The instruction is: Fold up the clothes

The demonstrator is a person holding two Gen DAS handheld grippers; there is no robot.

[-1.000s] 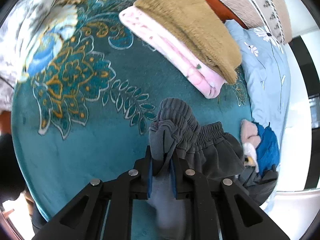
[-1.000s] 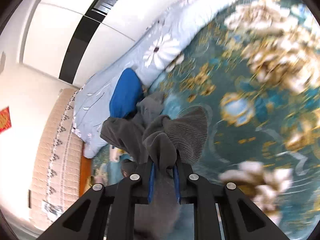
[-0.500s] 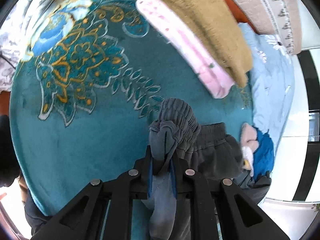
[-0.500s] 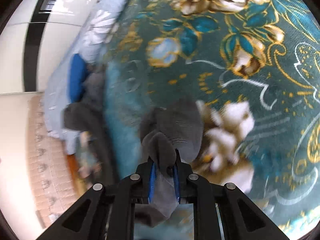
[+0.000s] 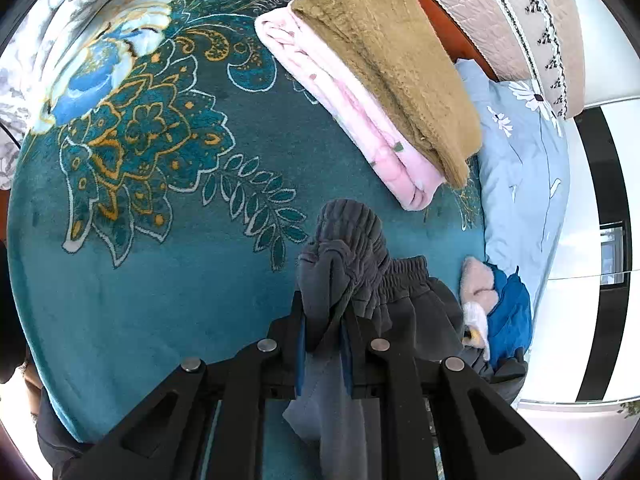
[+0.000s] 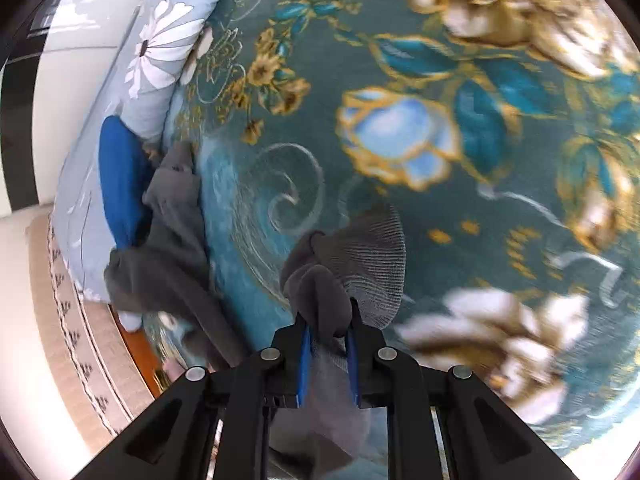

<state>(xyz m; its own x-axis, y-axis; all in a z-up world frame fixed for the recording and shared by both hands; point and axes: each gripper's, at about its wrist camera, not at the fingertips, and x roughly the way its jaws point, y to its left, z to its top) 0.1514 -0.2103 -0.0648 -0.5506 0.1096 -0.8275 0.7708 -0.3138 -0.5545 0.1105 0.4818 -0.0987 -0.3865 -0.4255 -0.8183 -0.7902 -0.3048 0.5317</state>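
Between both grippers' fingers [image 5: 347, 322], grey trousers [image 5: 352, 248] over teal blanket [image 5: 168, 272].

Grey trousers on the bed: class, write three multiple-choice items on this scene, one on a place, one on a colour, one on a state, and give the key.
1. Where does the tan fleece lie?
A. on the folded pink blanket
B. under the grey trousers
C. on the floor

2. What colour is the bedspread?
A. red
B. teal with floral print
C. plain white

3. How is the left gripper?
A. open and empty
B. shut on the trousers
C. out of view

Key: 1 A, the fleece lies on top of the pink folds; 2 B, teal pile with gold and blue flowers; 3 B, grey cloth is pinched between the blue pads.
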